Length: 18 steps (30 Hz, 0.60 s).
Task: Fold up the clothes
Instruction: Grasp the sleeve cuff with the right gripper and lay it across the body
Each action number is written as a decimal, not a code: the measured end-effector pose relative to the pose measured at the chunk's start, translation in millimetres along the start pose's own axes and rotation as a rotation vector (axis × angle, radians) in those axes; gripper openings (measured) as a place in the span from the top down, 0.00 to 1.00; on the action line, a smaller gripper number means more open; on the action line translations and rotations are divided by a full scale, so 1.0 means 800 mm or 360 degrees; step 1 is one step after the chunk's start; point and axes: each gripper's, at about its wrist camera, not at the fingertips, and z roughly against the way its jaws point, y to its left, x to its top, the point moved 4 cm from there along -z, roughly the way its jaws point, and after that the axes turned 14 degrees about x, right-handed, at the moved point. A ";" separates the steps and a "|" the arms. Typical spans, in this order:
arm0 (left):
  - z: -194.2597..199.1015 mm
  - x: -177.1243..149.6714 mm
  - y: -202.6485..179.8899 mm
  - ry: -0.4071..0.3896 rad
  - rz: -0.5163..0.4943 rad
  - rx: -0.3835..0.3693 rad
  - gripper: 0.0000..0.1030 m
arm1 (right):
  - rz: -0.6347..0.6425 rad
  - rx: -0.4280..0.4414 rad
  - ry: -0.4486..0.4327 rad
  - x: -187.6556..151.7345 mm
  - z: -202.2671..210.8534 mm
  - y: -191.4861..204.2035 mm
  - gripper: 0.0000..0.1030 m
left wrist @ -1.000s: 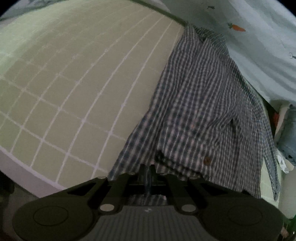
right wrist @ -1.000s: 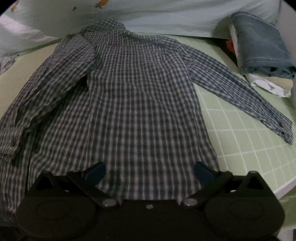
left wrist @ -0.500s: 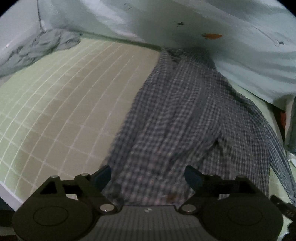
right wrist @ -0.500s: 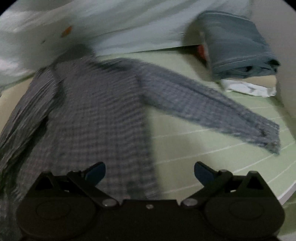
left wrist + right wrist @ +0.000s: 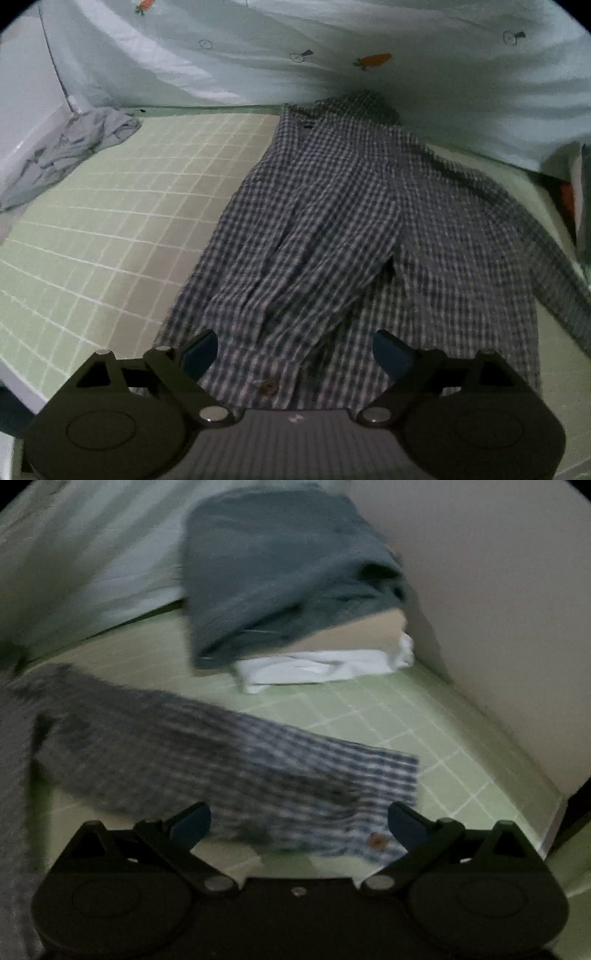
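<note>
a: where's the shirt (image 5: pixel 332 229)?

b: flat on the green checked sheet (image 5: pixel 110 221), straight ahead of the left gripper (image 5: pixel 291 350). one sleeve is folded over its body, with the cuff button (image 5: pixel 266 386) between the wide-open jaws, which grip nothing.

a: and the right gripper (image 5: pixel 299 823)?

b: jaws wide too, empty. the other sleeve (image 5: pixel 221 760) lies across in front of them, blurred, its cuff by the right jaw.

a: further out?

b: folded clothes (image 5: pixel 288 583) stacked beyond the sleeve, a carrot-print cover (image 5: pixel 369 55) behind the collar, and a crumpled grey cloth (image 5: pixel 70 151) far left.
</note>
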 end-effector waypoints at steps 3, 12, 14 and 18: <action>0.000 -0.003 0.008 0.0037 0.0025 0.0055 0.11 | -0.0040 -0.0033 0.0022 0.000 -0.013 -0.018 0.00; -0.003 -0.004 0.022 0.0083 0.0089 0.0100 0.11 | -0.0147 -0.0048 0.0071 0.005 -0.024 -0.026 0.00; -0.007 -0.004 0.026 0.0091 0.0093 0.0091 0.11 | -0.0180 -0.0037 0.0064 0.010 -0.022 -0.023 0.00; -0.018 0.001 0.035 0.0096 0.0108 0.0074 0.11 | -0.0248 -0.0016 0.0051 0.021 -0.017 -0.018 0.22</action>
